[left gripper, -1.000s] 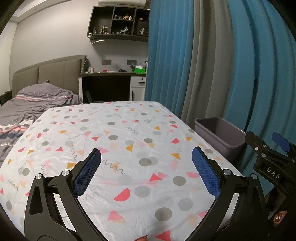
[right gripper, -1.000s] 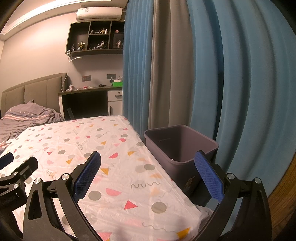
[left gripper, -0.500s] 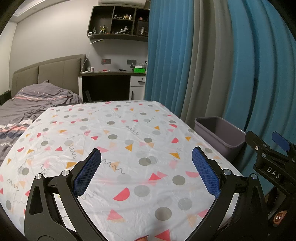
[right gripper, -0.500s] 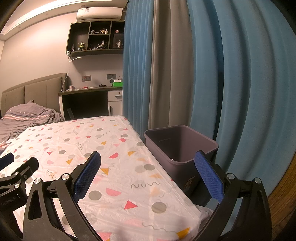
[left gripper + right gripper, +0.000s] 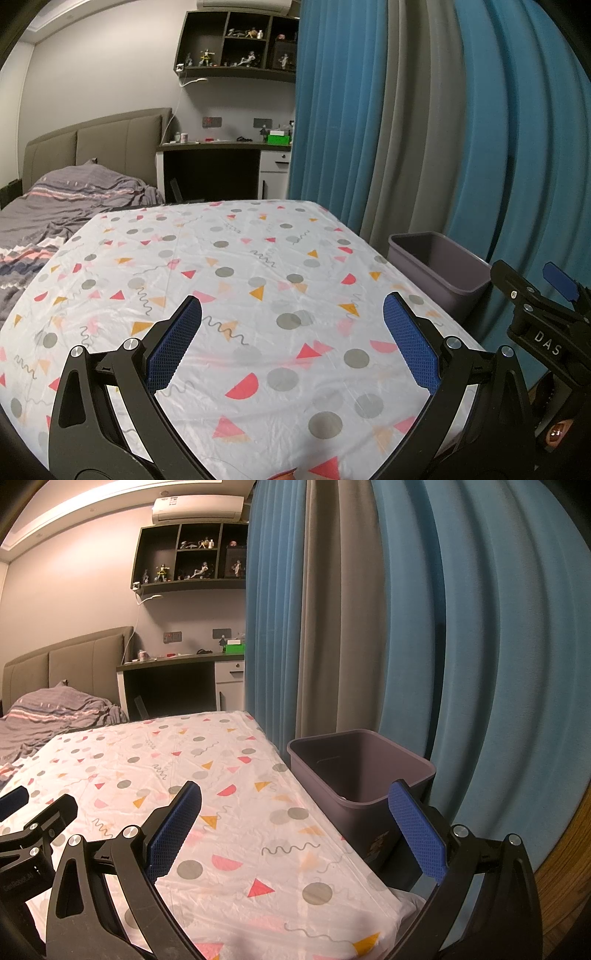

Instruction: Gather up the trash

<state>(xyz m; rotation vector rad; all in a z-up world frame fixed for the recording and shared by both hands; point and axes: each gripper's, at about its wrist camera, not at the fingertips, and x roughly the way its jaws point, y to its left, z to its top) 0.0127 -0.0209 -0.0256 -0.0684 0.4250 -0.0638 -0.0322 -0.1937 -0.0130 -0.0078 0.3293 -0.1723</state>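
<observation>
One set of curtains (image 5: 388, 627), blue panels with a grey panel between them, fills the right side of both views.

One bed (image 5: 55, 206) far left, padded headboard behind, rumpled grey striped cover on it.

One table (image 5: 258, 266) under a white cloth printed with grey dots, pink and orange triangles and squiggles. Its top shows only the cloth in both views; no loose trash visible on it.

One dark desk (image 5: 173, 664) against the back wall, small items on top too small to tell, one green box (image 5: 235, 648) at its right end. One wall shelf unit (image 5: 188, 565) above it, figurines in its cubbies, count uncertain. One air conditioner (image 5: 197, 509) near the ceiling.

One grey-purple bin (image 5: 360, 775), open-topped, standing just beside the table's right edge, in front of the curtains. Inside mostly in shadow; a small pale speck near the bottom, cannot tell what.

Two grippers. Left gripper (image 5: 291, 314) hangs over the near part of the table, its blue pads (image 5: 173, 343) spread wide, nothing between them. Right gripper (image 5: 295, 805) sits over the table's near right corner, spread wide too, nothing held; its right pad overlaps the bin's near rim in the view. Each gripper shows at the edge of the other's view.
</observation>
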